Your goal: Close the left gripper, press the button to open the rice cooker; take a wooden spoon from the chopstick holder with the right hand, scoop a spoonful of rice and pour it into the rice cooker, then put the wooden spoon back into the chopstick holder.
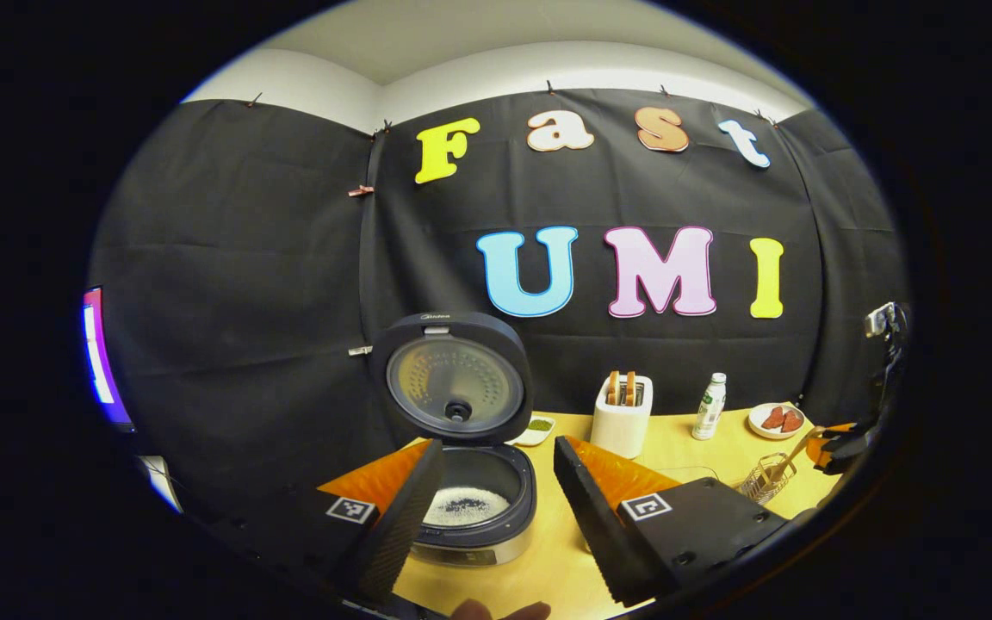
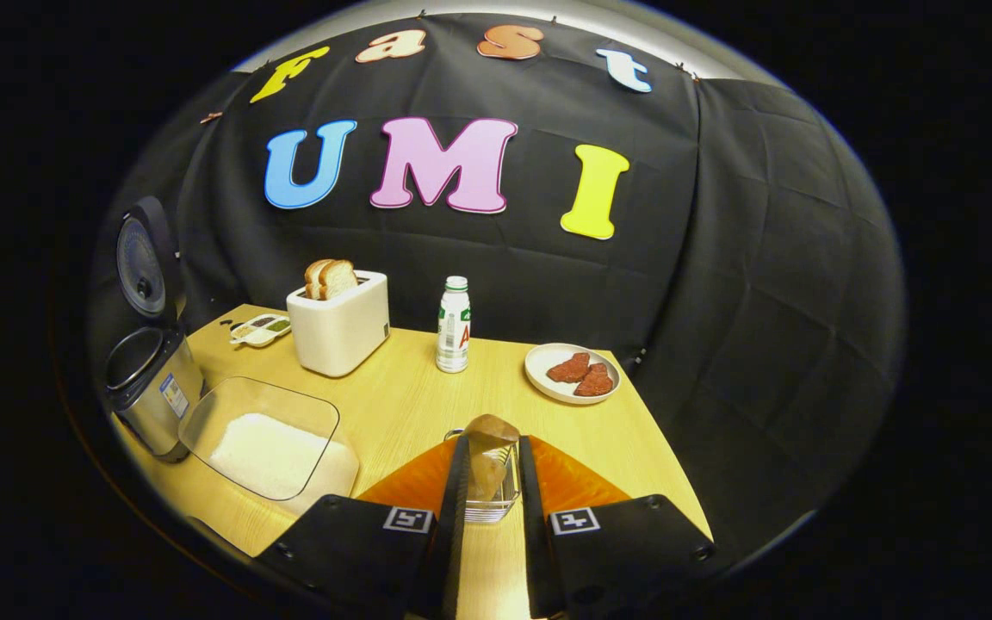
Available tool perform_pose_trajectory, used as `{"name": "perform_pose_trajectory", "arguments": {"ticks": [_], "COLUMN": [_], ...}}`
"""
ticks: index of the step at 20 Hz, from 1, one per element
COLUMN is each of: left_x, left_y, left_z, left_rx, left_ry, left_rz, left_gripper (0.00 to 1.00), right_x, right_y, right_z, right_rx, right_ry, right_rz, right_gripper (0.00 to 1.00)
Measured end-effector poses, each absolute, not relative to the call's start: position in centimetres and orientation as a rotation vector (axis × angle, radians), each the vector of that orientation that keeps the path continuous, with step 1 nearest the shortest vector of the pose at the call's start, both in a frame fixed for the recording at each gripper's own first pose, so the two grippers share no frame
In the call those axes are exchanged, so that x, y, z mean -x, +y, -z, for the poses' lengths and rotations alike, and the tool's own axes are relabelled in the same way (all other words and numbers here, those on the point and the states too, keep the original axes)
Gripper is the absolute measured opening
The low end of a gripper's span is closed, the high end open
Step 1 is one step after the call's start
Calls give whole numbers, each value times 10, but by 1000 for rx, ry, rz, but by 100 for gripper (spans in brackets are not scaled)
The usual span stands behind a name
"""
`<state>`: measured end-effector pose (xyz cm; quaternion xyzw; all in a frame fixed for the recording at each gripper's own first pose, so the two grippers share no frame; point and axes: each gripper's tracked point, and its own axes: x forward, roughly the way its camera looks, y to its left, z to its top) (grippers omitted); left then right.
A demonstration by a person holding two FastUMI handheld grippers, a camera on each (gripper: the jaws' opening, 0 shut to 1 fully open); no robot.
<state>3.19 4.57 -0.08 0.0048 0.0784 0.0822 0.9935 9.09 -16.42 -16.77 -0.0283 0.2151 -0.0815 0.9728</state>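
Observation:
The rice cooker (image 1: 479,508) stands with its lid (image 1: 453,379) raised, and white rice lies in the pot. My left gripper (image 1: 496,517) is open just in front of it, one finger on each side of the pot. The wooden spoon (image 2: 489,452) stands in the wire chopstick holder (image 2: 489,508), and my right gripper (image 2: 492,491) is shut on the spoon. In the left gripper view the right gripper (image 1: 840,448) is at the far right, over the holder (image 1: 765,480). A glass container of rice (image 2: 268,448) lies beside the cooker (image 2: 147,383).
A white toaster (image 2: 339,323) with bread, a small bottle (image 2: 454,325) and a plate with red meat pieces (image 2: 572,372) stand along the back of the wooden table (image 2: 410,405). A small dish (image 2: 260,328) sits left of the toaster. A lit screen (image 1: 98,357) glows at far left.

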Motion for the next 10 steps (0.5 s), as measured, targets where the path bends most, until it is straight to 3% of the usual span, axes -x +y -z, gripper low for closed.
{"name": "perform_pose_trajectory", "arguments": {"ticks": [5, 7, 8, 10], "left_x": [-54, -61, -65, -74], "left_y": [65, 80, 87, 98], "left_z": [-17, -19, -22, -29], "left_rx": [-20, -24, -19, -27], "left_ry": [113, 104, 99, 79], "left_rz": [-152, -163, -164, -174], "left_gripper": [88, 90, 91, 91], "right_x": [-74, -70, -70, -69], "right_y": [-148, -140, -133, -120], "right_z": [135, 123, 118, 110], "right_rx": [22, -14, -35, -46], "right_ry": [374, 349, 340, 324], "right_rz": [184, 195, 190, 176], "right_gripper": [35, 42, 57, 59]}}
